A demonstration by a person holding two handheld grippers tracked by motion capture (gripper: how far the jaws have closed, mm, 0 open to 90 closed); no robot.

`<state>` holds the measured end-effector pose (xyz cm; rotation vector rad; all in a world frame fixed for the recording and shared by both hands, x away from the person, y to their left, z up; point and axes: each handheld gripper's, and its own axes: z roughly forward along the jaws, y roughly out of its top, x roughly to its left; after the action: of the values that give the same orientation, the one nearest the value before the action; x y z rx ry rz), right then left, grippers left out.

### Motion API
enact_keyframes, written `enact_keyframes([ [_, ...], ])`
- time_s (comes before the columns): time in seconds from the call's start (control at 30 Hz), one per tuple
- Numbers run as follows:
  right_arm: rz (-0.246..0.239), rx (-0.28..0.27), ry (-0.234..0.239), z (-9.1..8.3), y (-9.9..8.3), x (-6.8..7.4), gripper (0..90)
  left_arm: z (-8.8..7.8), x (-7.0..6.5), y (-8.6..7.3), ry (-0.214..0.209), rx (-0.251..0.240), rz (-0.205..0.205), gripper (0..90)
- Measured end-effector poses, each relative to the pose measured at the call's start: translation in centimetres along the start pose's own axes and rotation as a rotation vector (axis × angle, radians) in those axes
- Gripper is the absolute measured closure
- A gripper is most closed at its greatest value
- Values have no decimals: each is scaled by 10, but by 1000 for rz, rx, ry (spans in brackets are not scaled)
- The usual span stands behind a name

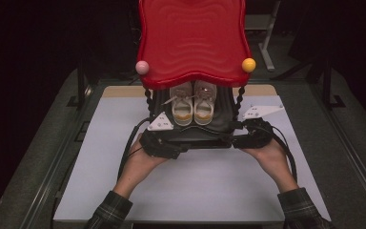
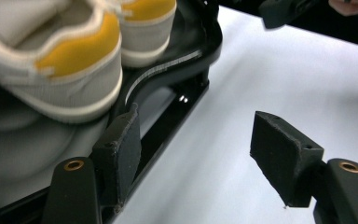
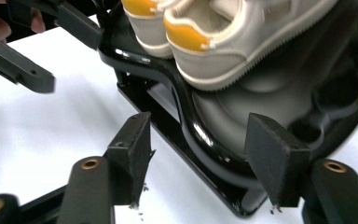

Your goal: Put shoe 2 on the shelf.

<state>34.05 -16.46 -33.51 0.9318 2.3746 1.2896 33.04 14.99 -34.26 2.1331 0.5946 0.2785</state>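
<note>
In the centre of the high view a black two-tier stand (image 1: 198, 136) sits on a white table (image 1: 195, 186), its wavy red top shelf (image 1: 193, 40) filling the upper middle of the frame, with a pink ball (image 1: 142, 67) at its left corner and a yellow ball (image 1: 249, 65) at its right. On the black lower shelf, just under the red edge, a pair of white sneakers (image 1: 193, 104) with yellow heel patches stands side by side, heels toward the bottom of the frame. The left gripper (image 1: 164, 143) is at the stand's lower left corner and the right gripper (image 1: 250, 138) at its lower right corner, each held by a hand entering from the bottom. In the left gripper view the jaws stand wide apart, the left one against the black base rim (image 2: 168, 88) and the other over bare table. In the right gripper view the jaws are also wide, straddling the base's near corner (image 3: 214, 158) without closing on it.
</note>
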Motion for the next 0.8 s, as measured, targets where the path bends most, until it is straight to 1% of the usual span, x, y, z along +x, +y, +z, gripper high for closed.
enact_keyframes([
  [0.17, 7, 12, -5, -8, -12, 0, 383, -10, -1, -15, 7, 13, -8, 311],
  [0.23, 10, 17, -7, -11, -17, -1, 376, -14, -1, -22, 15, 21, -7, 306],
  [0.47, 23, 31, -16, -22, -39, -3, 360, -32, -1, -51, 61, 39, -15, 290],
  [0.57, 30, 42, -18, -27, -51, -4, 356, -41, 1, -66, 78, 34, -36, 290],
  [0.63, 37, 42, -23, -31, -59, -6, 351, -48, 2, -75, 89, 43, -45, 290],
  [0.67, 43, 41, -23, -33, -63, -6, 349, -50, 2, -81, 95, 42, -56, 290],
  [0.73, 51, 41, -29, -37, -72, -7, 343, -55, 3, -91, 111, 56, -59, 284],
  [0.8, 56, 44, -37, -40, -79, -8, 330, -60, 4, -101, 121, 69, -71, 274],
])
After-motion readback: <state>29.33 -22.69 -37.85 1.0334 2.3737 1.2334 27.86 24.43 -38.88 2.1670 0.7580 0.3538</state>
